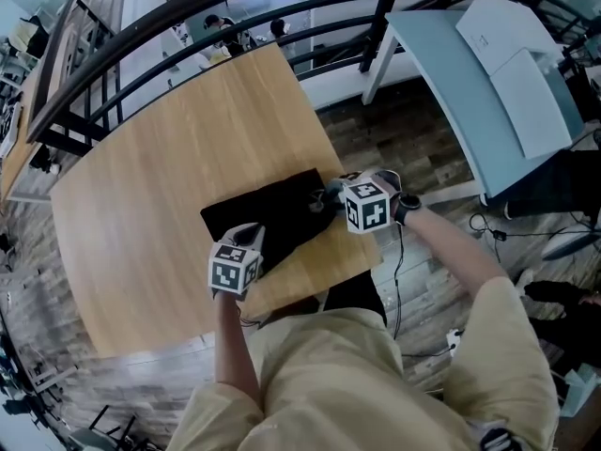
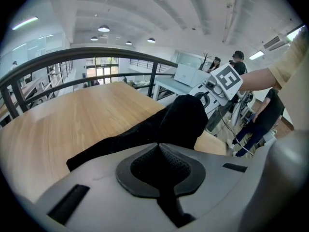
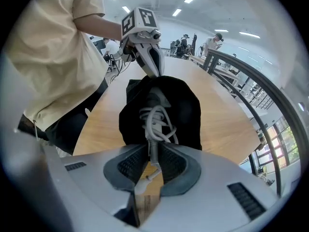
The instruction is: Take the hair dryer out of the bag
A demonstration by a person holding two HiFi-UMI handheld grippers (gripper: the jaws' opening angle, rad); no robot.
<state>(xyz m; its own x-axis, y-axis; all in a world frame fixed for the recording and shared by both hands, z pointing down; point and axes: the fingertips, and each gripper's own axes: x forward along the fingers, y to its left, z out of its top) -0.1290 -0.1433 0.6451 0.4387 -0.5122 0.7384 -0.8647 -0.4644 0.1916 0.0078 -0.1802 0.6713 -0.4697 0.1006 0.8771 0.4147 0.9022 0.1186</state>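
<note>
A black bag [image 1: 272, 216] lies on the wooden table [image 1: 160, 177] near its front edge. My left gripper [image 1: 254, 241] is shut on the bag's near edge, with black cloth [image 2: 166, 122] pinched between its jaws [image 2: 159, 146]. My right gripper [image 1: 329, 198] is at the bag's right end. In the right gripper view its jaws [image 3: 153, 153] are closed on the grey hair dryer [image 3: 153, 129], whose white cord [image 3: 157, 117] is wound round it as it sticks out of the bag's mouth [image 3: 186, 110]. The rest of the dryer is hidden inside the bag. The left gripper [image 3: 149, 62] shows beyond the bag.
A black metal railing [image 1: 188, 26] curves round the table's far side. A pale blue-white table [image 1: 470, 92] bearing a white box [image 1: 521, 73] stands to the right. Cables [image 1: 488, 228] lie on the floor there. People stand in the background [image 2: 236, 59].
</note>
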